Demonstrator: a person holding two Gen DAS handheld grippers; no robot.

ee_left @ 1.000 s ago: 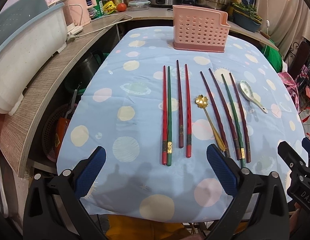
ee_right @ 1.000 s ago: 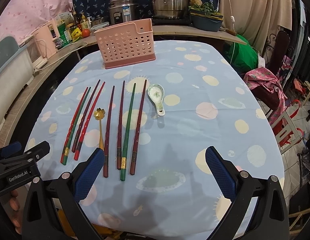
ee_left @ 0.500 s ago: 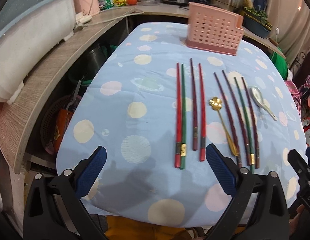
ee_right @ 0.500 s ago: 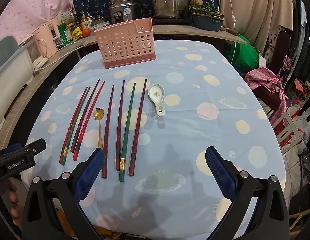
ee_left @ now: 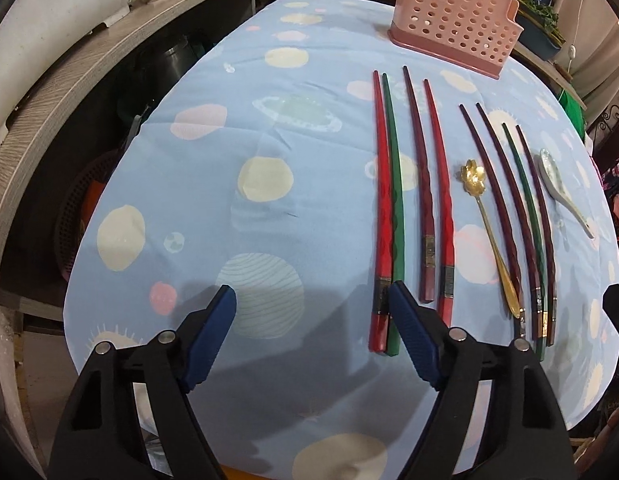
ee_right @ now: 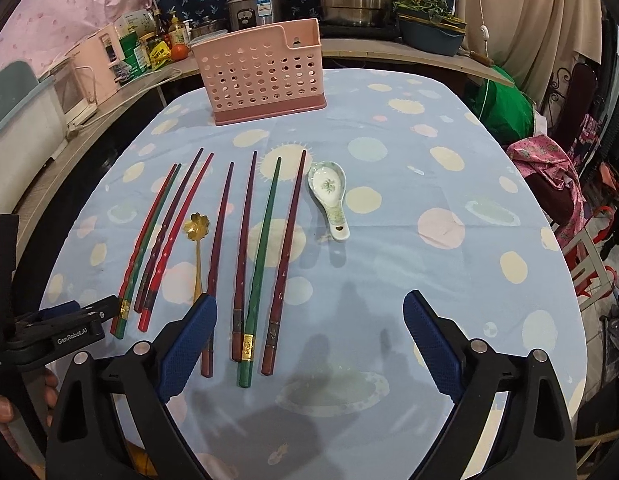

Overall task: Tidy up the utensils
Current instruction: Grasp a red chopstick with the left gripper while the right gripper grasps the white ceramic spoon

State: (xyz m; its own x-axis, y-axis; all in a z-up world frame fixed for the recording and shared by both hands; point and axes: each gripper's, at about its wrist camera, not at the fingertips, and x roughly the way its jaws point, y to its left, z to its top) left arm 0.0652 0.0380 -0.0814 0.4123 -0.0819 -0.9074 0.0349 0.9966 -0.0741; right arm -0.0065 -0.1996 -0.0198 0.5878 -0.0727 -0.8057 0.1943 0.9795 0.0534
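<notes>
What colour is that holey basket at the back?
Pink: the perforated basket has a darker pink base, seen best from the right wrist view.

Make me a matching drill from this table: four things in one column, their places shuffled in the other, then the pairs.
Things:
1. pink rack
2. gold spoon
3. white spoon
4. red-and-green pair

Places:
A. right end of the row
B. far end of the table, standing
C. left end of the row, near the left claw
D. between the two groups of four chopsticks

Pairs: 1-B, 2-D, 3-A, 4-C
</notes>
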